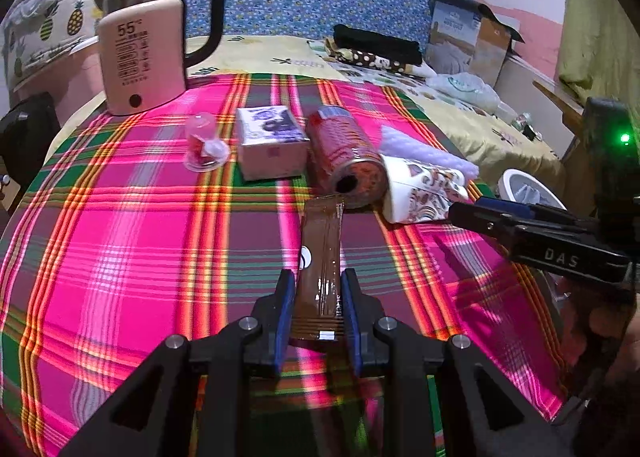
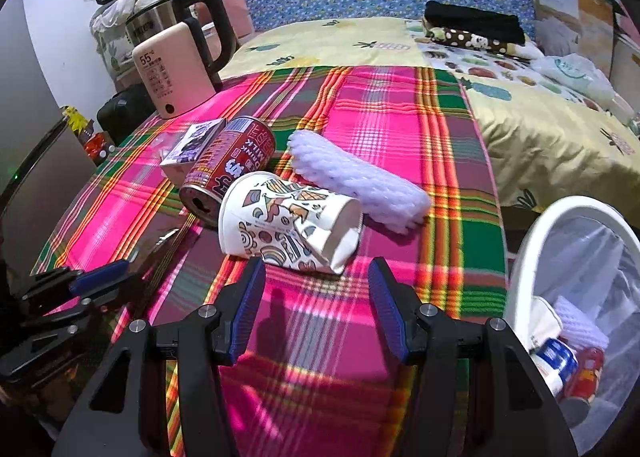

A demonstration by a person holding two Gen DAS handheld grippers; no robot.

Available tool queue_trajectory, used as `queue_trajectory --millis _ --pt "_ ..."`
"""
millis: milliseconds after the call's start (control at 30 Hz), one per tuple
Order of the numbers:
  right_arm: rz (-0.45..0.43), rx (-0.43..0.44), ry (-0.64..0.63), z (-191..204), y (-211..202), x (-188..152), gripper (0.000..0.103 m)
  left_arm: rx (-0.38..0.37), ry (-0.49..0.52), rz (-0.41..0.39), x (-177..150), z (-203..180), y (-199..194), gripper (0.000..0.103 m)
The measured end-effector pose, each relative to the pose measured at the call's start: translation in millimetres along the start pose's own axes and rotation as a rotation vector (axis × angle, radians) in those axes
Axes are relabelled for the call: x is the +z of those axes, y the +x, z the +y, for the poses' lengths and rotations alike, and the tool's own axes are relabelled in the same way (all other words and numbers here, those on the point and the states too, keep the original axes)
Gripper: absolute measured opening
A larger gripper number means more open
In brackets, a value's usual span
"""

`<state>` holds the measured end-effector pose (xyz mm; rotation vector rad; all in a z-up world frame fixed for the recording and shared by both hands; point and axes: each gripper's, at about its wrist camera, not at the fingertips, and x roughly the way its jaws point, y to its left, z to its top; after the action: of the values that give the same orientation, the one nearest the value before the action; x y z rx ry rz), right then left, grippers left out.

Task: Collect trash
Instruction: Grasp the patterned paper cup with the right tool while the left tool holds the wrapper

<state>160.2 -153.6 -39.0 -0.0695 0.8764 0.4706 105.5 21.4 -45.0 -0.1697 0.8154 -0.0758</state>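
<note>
My left gripper is shut on a long brown sachet, which sticks out ahead over the plaid cloth. Beyond it lie a red drink can on its side, a patterned paper cup and a white foam net. My right gripper stands open just short of the paper cup, with nothing between its fingers. The can touches the cup's left side, and the foam net lies behind them. A small white box and a clear plastic cup sit further left.
A white bin lined with a clear bag stands off the bed's right edge, with several discarded items inside. A pink kettle stands at the back left of the plaid cloth. Folded cloths and a cardboard box lie at the back.
</note>
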Motion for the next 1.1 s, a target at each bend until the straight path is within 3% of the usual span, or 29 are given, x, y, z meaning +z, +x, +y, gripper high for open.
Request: queue_trajectory --millis 200,433,700,1000,1067,1100 --pt "0.019 0.067 -0.044 13 5 1 0.048 0.017 -0.033 -0.011 -3 16 -7 0.025" --pt "0.032 0.158 -0.111 41 -10 -10 0.048 0.028 -0.058 -0.029 -4 27 -16 0.025" --pt "-0.072 0.061 -0.107 34 -28 -1 0.049 0.027 -0.075 -0.035 -5 35 -20 0.025" --pt "-0.04 0.082 -0.214 26 -3 13 0.049 0.019 -0.082 -0.021 -4 41 -13 0.025" --pt "-0.023 0.1 -0.241 26 2 15 0.053 0.017 -0.081 -0.016 -4 41 -11 0.025" --pt "-0.01 0.107 -0.259 27 4 15 0.061 0.015 -0.08 -0.015 -4 42 -10 0.025"
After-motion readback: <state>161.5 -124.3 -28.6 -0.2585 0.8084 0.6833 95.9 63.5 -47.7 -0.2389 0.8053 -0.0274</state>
